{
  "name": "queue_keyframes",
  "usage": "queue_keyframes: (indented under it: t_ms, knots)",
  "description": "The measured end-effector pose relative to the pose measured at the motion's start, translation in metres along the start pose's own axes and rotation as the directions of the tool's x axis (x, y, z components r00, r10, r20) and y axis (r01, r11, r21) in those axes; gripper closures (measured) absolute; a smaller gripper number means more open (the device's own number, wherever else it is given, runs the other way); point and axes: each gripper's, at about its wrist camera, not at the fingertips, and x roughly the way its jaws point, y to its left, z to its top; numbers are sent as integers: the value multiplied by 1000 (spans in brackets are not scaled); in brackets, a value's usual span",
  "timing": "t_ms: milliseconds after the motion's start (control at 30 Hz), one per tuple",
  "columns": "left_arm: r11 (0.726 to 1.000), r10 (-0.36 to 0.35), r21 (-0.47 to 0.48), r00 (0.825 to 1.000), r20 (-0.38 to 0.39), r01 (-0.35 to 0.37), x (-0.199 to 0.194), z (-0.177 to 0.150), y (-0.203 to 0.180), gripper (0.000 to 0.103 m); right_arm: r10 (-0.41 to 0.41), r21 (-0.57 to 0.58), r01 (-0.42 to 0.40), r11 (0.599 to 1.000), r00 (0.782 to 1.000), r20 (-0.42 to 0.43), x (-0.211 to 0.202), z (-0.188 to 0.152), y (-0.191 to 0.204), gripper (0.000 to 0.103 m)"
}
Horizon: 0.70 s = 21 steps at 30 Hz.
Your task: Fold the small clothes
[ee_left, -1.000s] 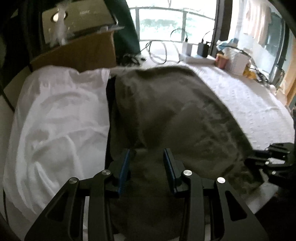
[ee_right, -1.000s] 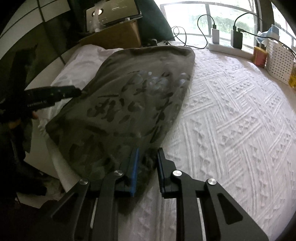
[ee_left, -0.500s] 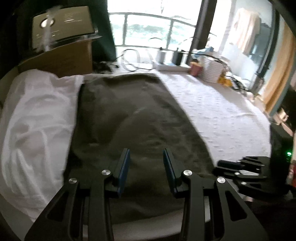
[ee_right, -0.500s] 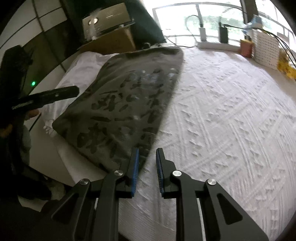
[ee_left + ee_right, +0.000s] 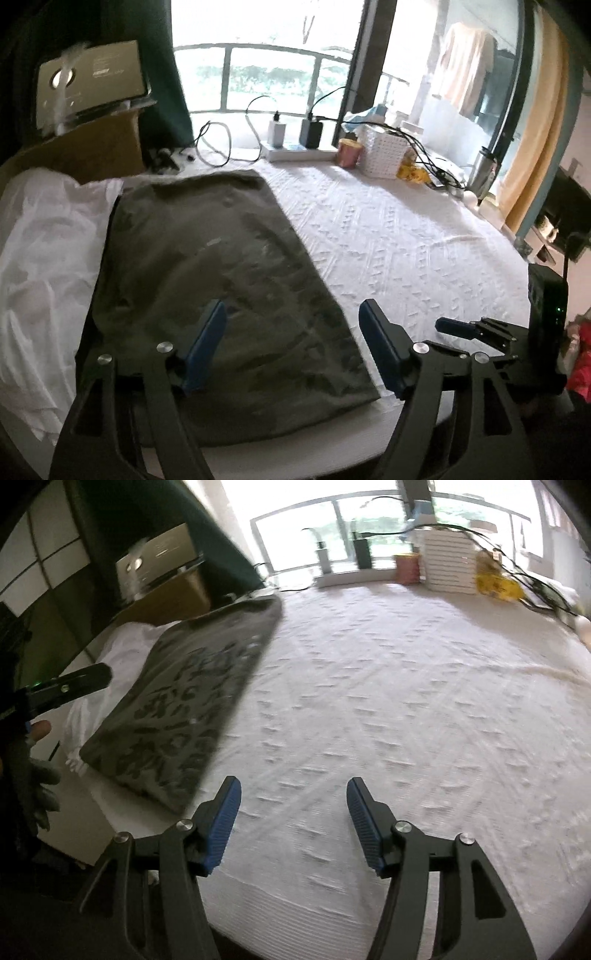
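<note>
Gray shirt [image 5: 221, 295] lies flat on bed [image 5: 406, 251], long way pointing to window. Left gripper [image 5: 291, 350] wide open over near edge; right gripper [image 5: 293, 827] wide open, shirt off to its left

— What are we looking at under everything?
— We see a bed [image 5: 399, 236] with a white textured cover.
— And what lies on it?
— We see a folded olive garment [image 5: 221, 280] lying flat at its left side, a white cloth [image 5: 44, 258] just beside that, and at the far edge a power strip [image 5: 291, 151], a pink cup [image 5: 348, 153] and a white basket [image 5: 384, 155].
</note>
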Motion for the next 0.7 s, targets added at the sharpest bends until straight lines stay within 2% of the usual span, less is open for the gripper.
queue_keyframes:
  t_ms: [167,233,300,400,700]
  knots:
    - [999,1,46,999,36,-3,0,9,-20,25,-46,45,45,998,999,19,-12,0,-24,40]
    - [998,2,62,999,50,-5,0,12,-26,25,-68,60,66,996,997,31,-18,0,-33,31]
    - [997,11,80,998,65,-16,0,15,-33,25,-85,73,81,994,996,40,-23,0,-41,26]
    - [997,-10,75,997,72,4,3,24,-40,25,-105,91,100,991,993,53,-30,2,-50,25]
    - [992,-10,126,993,122,-6,2,46,-70,25,-163,108,150,983,979,120,-58,16,-74,25]
